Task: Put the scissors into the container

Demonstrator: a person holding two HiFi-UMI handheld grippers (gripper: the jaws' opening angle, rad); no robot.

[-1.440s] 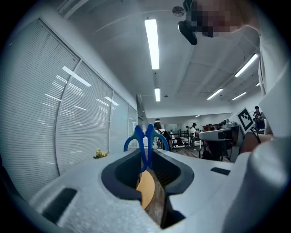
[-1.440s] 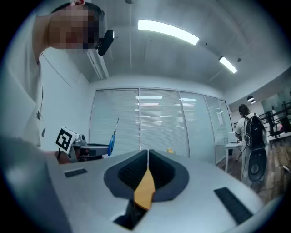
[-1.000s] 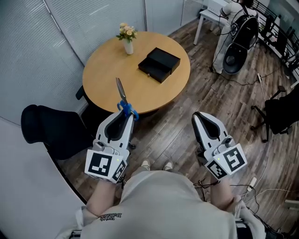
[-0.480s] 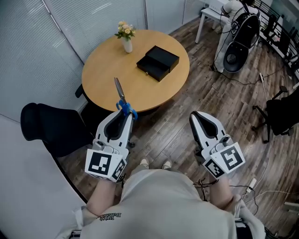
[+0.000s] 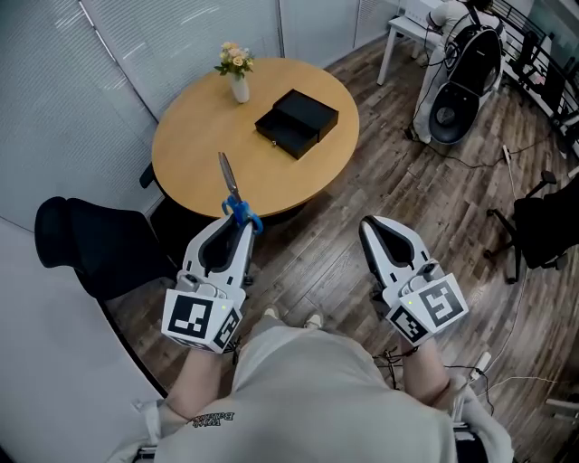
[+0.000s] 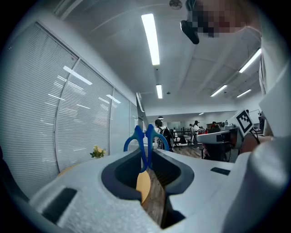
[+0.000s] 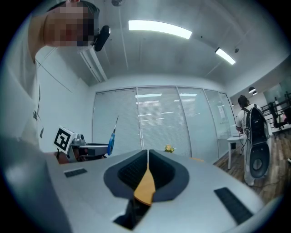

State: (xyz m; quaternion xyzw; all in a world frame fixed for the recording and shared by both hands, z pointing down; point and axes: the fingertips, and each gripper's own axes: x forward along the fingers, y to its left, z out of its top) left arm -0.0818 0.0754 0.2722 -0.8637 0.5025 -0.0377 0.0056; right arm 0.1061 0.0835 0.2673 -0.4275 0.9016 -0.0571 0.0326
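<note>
A pair of scissors (image 5: 230, 185) with blue handles stands out of my left gripper (image 5: 240, 226), blades pointing away over the table edge. That gripper is shut on the handle end; the blue loops (image 6: 146, 141) rise just beyond the closed jaws (image 6: 146, 157). The container, a black box (image 5: 297, 122), lies on the round wooden table (image 5: 194, 149), well ahead of both grippers. My right gripper (image 5: 373, 226) hangs over the floor to the right, shut with nothing in it (image 7: 148, 157). From the right gripper view the scissors (image 7: 112, 139) show at the left.
A small vase of flowers (image 5: 235, 74) stands at the table's far side. A black chair (image 5: 77, 249) sits left of the table. At the back right are a large black-and-white machine (image 5: 457, 81) and a white table (image 5: 407, 27). Cables lie on the wood floor.
The table and box have slid slightly left and away in the head view. Both grippers keep their pose, the left still holding the scissors.
</note>
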